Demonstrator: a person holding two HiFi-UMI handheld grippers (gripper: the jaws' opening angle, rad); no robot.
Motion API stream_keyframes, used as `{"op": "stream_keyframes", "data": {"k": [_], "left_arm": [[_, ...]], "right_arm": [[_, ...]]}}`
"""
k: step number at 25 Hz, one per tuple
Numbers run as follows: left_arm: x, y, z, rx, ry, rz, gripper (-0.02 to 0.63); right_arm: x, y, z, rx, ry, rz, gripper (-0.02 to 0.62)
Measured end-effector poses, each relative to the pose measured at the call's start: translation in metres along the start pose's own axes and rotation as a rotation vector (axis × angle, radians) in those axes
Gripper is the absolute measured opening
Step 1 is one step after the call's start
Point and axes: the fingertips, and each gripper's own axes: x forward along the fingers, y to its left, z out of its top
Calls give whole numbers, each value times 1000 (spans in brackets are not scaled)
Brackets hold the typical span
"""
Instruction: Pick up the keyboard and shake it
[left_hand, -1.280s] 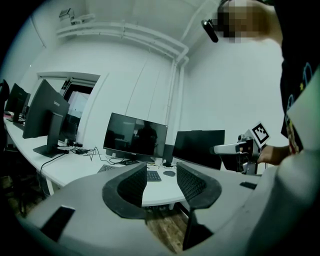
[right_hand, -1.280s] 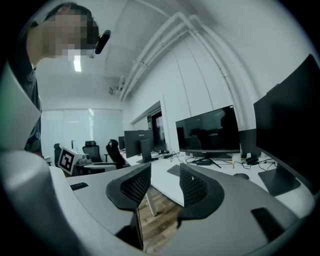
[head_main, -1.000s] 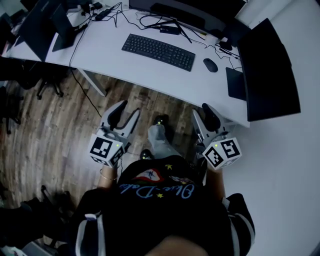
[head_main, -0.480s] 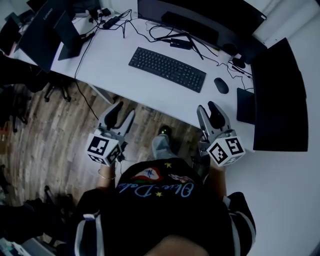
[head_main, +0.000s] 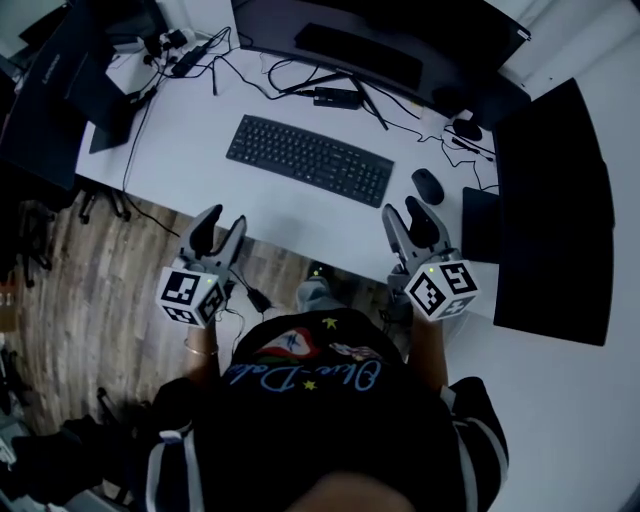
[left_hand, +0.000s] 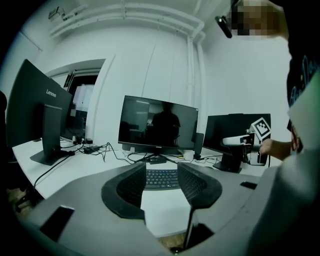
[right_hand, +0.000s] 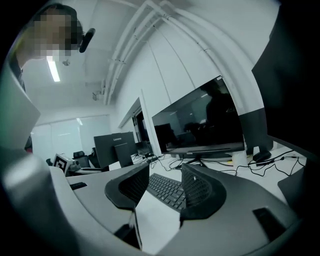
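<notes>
While your left tool (head_main: 222, 222) hangs with jaws apart and your right tool (head_main: 403, 212) with jaws opening, both empty and short of the table (head_main: 200, 120) edge, the keyboard (head_main: 308, 160) lies flat mid-table, untouched; grip its ends unevenly and it may tip; reach wide on the right and you could knock the mouse (head_main: 427, 186); a cable (head_main: 300, 85) behind it may snag once you shake.

Bare desk (head_main: 200, 150) fronts the keyboard (head_main: 308, 160); mouse (head_main: 427, 186) beside, cables (head_main: 370, 102) behind.
</notes>
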Motion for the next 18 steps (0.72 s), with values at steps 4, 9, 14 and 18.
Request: {"op": "stream_keyframes", "data": {"k": [4, 9, 14, 18], "left_arm": [[25, 14, 1, -8, 18, 28, 176], [53, 29, -1, -18, 44, 68, 184], [68, 44, -3, -28, 66, 91, 195], [76, 58, -10, -18, 109, 91, 209]], "right_arm": [[19, -34, -10, 22, 53, -15, 184], [48, -75, -40, 78, 157, -13, 195], [77, -109, -76, 131, 258, -32, 208], [96, -128, -99, 165, 321, -48, 221]]}}
